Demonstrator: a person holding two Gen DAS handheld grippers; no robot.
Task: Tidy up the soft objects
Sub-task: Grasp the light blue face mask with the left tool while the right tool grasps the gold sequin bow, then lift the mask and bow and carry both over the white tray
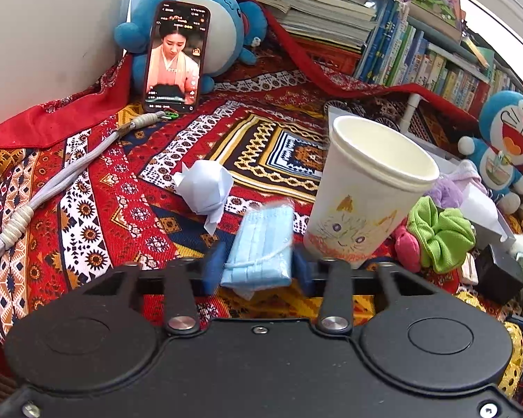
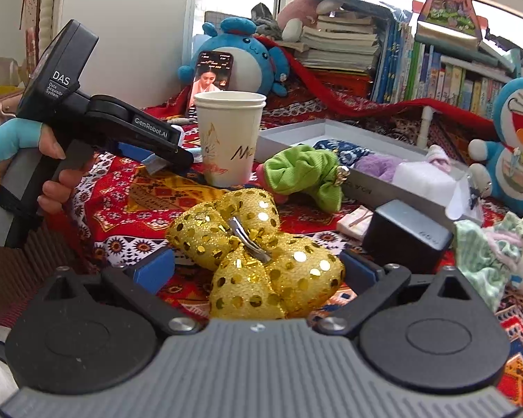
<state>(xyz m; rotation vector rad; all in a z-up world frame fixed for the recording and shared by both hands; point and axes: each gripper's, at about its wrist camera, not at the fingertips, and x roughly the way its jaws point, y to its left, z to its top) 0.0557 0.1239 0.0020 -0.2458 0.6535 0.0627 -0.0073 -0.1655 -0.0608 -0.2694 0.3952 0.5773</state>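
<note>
In the left wrist view my left gripper [image 1: 258,268] is shut on a folded light blue face mask [image 1: 261,247], held just above the patterned cloth beside a white paper cup [image 1: 366,188]. A crumpled white tissue [image 1: 205,188] lies ahead. In the right wrist view my right gripper [image 2: 261,271] is open, its blue pads on either side of a gold sequined bow hair clip [image 2: 251,247] on the cloth, not touching it. A green scrunchie [image 2: 307,170] lies beyond, against a grey tray [image 2: 383,188] holding soft items. The left gripper [image 2: 164,153] shows there too.
A phone [image 1: 176,55] leans on a blue plush [image 1: 205,24] at the back. A grey lanyard [image 1: 52,184] lies left. Books line the back right. A Doraemon plush [image 2: 516,146], a black box [image 2: 406,237] and a pale green scrunchie [image 2: 491,247] sit right.
</note>
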